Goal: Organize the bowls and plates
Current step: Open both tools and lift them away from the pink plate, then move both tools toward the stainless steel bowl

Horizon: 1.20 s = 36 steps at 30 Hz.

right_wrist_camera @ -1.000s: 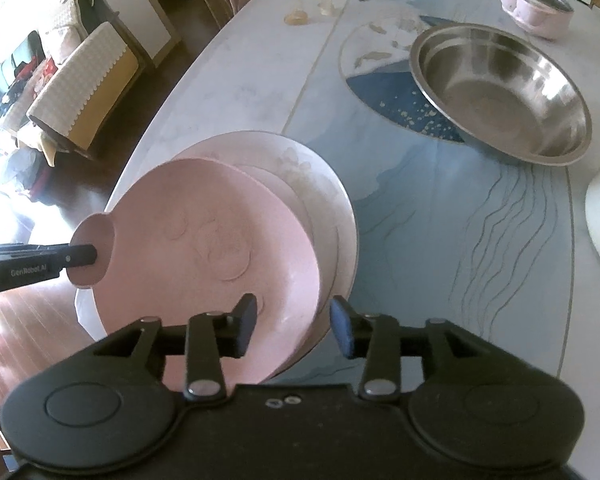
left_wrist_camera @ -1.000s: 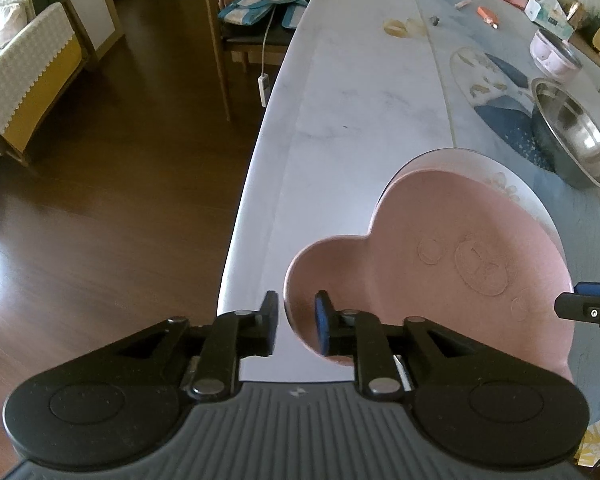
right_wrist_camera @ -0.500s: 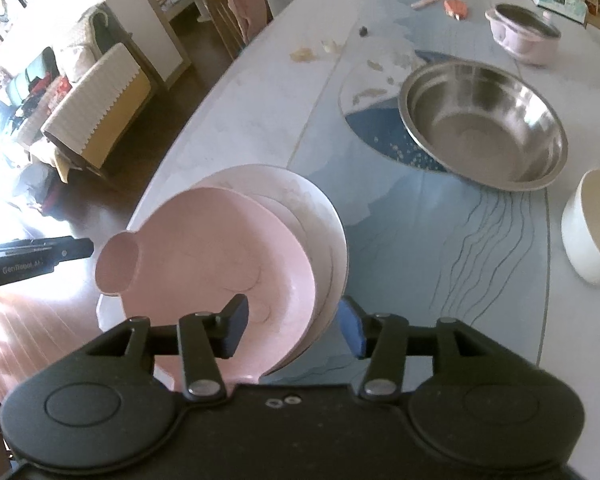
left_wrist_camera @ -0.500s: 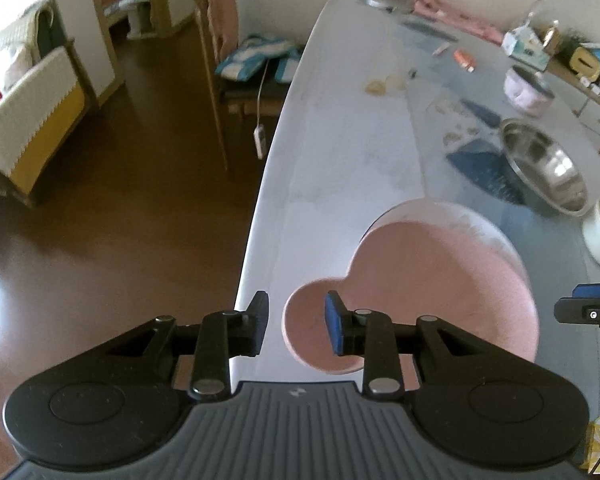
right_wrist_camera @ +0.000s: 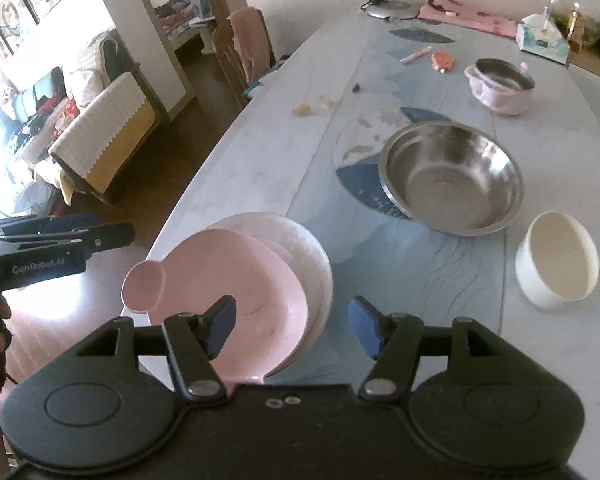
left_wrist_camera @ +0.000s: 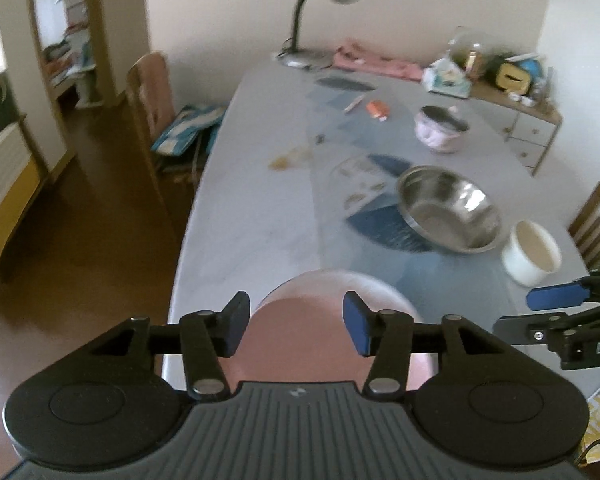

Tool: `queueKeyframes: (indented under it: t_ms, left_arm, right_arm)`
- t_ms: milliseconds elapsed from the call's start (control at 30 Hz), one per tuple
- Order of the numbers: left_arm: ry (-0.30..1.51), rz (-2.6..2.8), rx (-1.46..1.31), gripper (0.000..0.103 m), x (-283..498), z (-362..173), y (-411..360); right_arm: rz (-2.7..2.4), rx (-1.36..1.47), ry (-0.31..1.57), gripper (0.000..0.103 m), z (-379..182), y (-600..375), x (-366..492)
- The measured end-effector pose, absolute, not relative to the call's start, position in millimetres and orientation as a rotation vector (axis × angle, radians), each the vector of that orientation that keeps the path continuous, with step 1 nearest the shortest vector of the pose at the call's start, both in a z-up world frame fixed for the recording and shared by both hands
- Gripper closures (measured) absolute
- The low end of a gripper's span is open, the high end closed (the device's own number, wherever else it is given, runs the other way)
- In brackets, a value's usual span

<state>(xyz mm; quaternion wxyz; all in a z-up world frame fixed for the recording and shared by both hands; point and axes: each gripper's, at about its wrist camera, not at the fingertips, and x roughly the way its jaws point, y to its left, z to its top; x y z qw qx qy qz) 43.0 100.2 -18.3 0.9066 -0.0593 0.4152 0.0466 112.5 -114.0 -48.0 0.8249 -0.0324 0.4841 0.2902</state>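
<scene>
Pink plate [right_wrist_camera: 236, 276] sits nested on the white plate [right_wrist_camera: 300, 240] near the counter [right_wrist_camera: 268, 152] edge, likely stacked to group the flat pieces together. Both tools spread and holding nothing: left tool [left_wrist_camera: 296, 322] just above the stack, right tool [right_wrist_camera: 290, 328] beside it. Steel bowl [right_wrist_camera: 452, 176] and white bowl [right_wrist_camera: 556, 264] stand apart on the right, probably next.

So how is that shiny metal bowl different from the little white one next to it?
The metal bowl is wide, shallow and mirror-shiny; the white bowl is narrower, with taller, steeper walls and a matte cream finish. The metal bowl sits partly on the table's dark blue print, the white bowl on a pale part nearer the right edge. Both stand upright, look empty, and are apart from either tongs.
</scene>
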Motion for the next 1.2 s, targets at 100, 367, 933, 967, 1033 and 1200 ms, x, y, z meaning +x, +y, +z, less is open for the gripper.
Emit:
queueKeyframes:
  t_ms: [100, 367, 933, 967, 1033, 1200]
  left_arm:
    - [0.838, 0.055, -0.115, 0.049, 55, -10, 82]
    - [0.786, -0.027, -0.077, 0.031, 88, 6, 33]
    - [0.754, -0.06, -0.061, 0.025, 167, 3, -43]
    - [0.762, -0.055, -0.068, 0.025, 173, 0, -45]
    - [0.783, -0.032, -0.074, 0.025, 189, -9, -47]
    - [0.823, 0.027, -0.069, 0.025, 222, -33, -51]
  right_arm:
    - [0.601, -0.059, 1.009, 0.038, -40, -126, 116]
    - [0.547, -0.048, 0.936, 0.026, -23, -166, 135]
    - [0.435, -0.059, 0.791, 0.003, -15, -243, 212]
    - [0.426, -0.061, 0.788, 0.003, -18, -247, 220]
    - [0.413, -0.06, 0.794, 0.003, -23, -253, 233]
    - [0.386, -0.054, 0.834, 0.003, -43, -265, 271]
